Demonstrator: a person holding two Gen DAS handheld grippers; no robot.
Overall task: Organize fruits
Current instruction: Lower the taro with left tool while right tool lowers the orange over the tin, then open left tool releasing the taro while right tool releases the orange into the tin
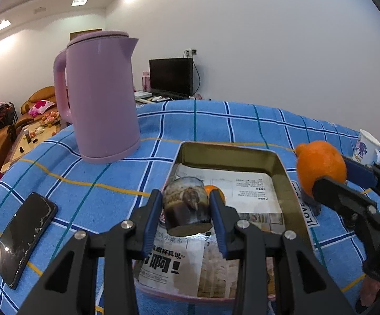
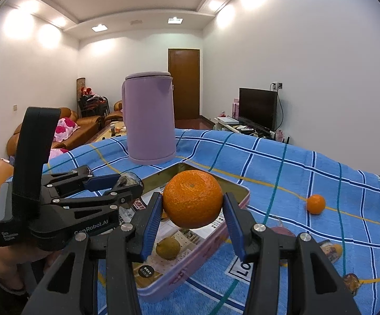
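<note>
My left gripper is shut on a dark brown, blackened fruit and holds it above the pink tin tray lined with newspaper. My right gripper is shut on a large orange and holds it above the tray's right edge. The orange also shows in the left wrist view. A small yellowish fruit lies in the tray. A small orange lies in the tray behind the left fingers. Another small orange lies on the cloth to the right.
A purple kettle stands behind the tray to the left. A black phone lies on the blue checked cloth at the left. A white cup stands at the far right. Dark fruit pieces lie right of the tray.
</note>
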